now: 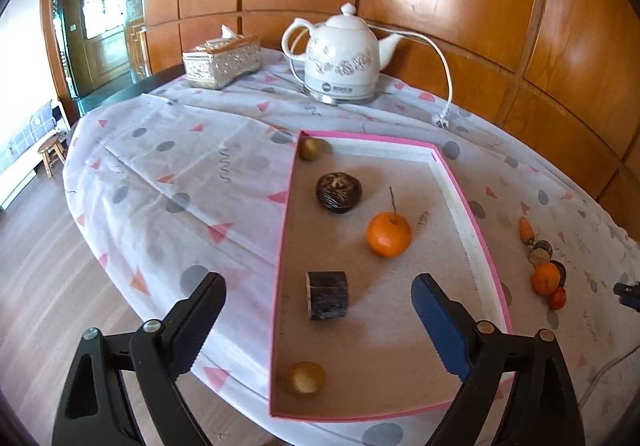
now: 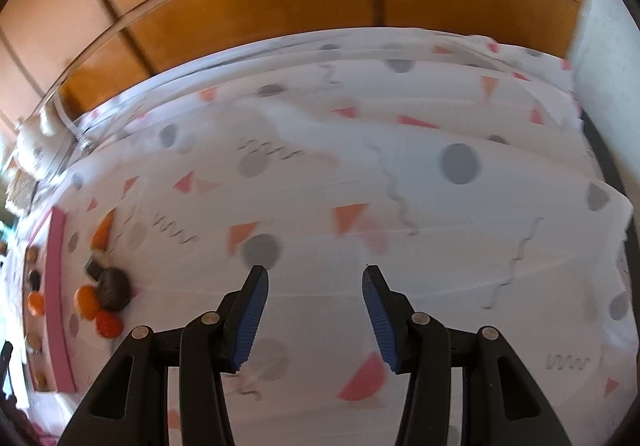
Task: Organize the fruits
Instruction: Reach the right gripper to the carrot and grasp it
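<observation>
A pink-rimmed tray point(image 1: 466, 202) lies on the patterned tablecloth. It holds an orange with a stem point(image 1: 389, 233), a dark round fruit point(image 1: 339, 192), a dark cut cylinder piece point(image 1: 327, 295) and two golden-brown round fruits point(image 1: 306, 378) point(image 1: 312, 148). My left gripper point(image 1: 318, 302) is open above the tray's near end, its jaws either side of the cylinder piece. A pile of loose fruits point(image 1: 545, 266) lies right of the tray; it also shows in the right wrist view point(image 2: 105, 296). My right gripper point(image 2: 316, 300) is open and empty over bare cloth, right of that pile.
A white ceramic kettle point(image 1: 340, 56) with its cord and plug point(image 1: 441, 120) stands behind the tray. A silver tissue box point(image 1: 222, 61) sits at the back left. A wood-panel wall runs behind the table. The table edge and wood floor are to the left.
</observation>
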Tool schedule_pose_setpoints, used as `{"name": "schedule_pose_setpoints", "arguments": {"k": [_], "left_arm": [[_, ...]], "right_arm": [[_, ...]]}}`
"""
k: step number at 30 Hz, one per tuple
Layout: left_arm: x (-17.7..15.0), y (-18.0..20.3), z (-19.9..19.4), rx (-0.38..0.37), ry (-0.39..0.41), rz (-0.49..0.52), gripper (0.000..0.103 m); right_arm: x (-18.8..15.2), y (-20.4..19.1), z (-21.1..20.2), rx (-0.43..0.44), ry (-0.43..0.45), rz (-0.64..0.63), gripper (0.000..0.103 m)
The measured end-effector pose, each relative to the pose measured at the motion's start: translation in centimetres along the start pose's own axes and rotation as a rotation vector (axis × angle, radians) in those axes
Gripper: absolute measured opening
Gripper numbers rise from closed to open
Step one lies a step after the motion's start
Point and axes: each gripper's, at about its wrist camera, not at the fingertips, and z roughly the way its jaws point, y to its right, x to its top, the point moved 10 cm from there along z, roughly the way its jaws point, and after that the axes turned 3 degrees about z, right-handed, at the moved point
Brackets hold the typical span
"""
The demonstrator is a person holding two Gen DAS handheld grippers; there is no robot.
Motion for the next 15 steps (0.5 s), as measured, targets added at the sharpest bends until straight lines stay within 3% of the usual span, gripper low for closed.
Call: {"name": "schedule_pose_setpoints", "arguments": {"k": [15], "left_arm": [[-0.5,-1.2,-0.3,0.009,0.018,-0.011,0.101]], "right_arm": [[-1.9,-12.7,2.1,0.132,-0.064,-0.212,0.050]]}}
